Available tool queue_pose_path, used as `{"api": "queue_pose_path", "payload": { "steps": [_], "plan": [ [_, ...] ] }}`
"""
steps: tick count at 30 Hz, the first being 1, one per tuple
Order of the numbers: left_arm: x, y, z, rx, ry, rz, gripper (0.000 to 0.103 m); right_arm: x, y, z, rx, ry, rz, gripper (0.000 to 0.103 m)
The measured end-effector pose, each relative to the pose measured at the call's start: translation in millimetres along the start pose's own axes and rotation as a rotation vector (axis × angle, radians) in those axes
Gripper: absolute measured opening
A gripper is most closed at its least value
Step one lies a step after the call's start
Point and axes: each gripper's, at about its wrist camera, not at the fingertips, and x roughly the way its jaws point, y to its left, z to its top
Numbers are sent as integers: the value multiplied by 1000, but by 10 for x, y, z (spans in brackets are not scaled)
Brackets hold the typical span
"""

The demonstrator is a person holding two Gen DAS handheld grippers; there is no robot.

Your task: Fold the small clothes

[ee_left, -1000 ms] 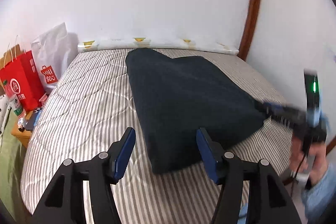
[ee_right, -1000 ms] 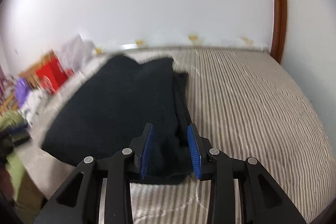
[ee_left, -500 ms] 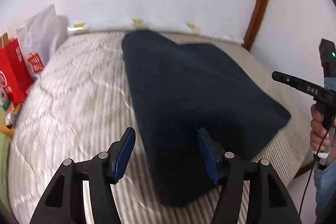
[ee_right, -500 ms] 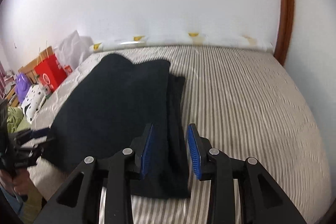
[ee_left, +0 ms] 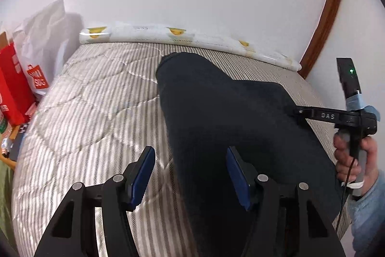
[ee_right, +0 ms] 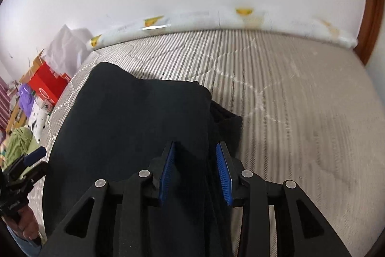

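My left claw (ee_left: pixel 190 175) stands open above the near left edge of the dark navy folded garment (ee_left: pixel 231 127), its pads touching nothing; one blue pad hangs over the grey-and-white striped quilted bed cover (ee_left: pixel 96 117), the other over the cloth. My right claw (ee_right: pixel 196 171) has its jaws narrower, parted over the garment's right fold with dark cloth showing between the pads; I see no pad pressing on it, so it grips nothing. The garment lies flat on the bed, its far end near the white printed roll with yellow marks (ee_left: pixel 192 36) that runs along the wall.

To the left, off the bed's edge, stand a red paper shopping bag (ee_left: pixel 12 88) and a white plastic bag with a red logo (ee_left: pixel 43 49), well apart from the cloth. A curved brown wooden trim (ee_left: pixel 324 16) borders the right. The striped cover to the garment's right lies open (ee_right: pixel 300 124), and so does the strip on its left.
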Motion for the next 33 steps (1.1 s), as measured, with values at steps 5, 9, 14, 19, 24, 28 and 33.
{"api": "queue_pose_path", "payload": {
  "steps": [5, 9, 14, 19, 24, 28, 33],
  "plan": [
    [170, -45, 74, 12, 11, -7, 59, 103, 125, 60, -66, -31, 69, 11],
    [213, -53, 136, 17, 11, -19, 60, -242, 61, -17, -111, -186, 71, 9],
    [334, -103, 203, 36, 26, -1, 63, 93, -185, -64, -24, -68, 23, 9],
    [348, -101, 215, 31, 28, 7, 63, -7, -80, -42, -66, -93, -24, 11],
    [383, -61, 254, 20, 31, 19, 63, -317, 130, -62, -117, -175, -95, 16],
    [441, -27, 323, 20, 18, 46, 63, -447, 266, -90, -155, -224, -54, 16],
    [549, 50, 426, 3, 4, 88, 63, -157, 301, -207, -188, -146, -72, 15]
  ]
}}
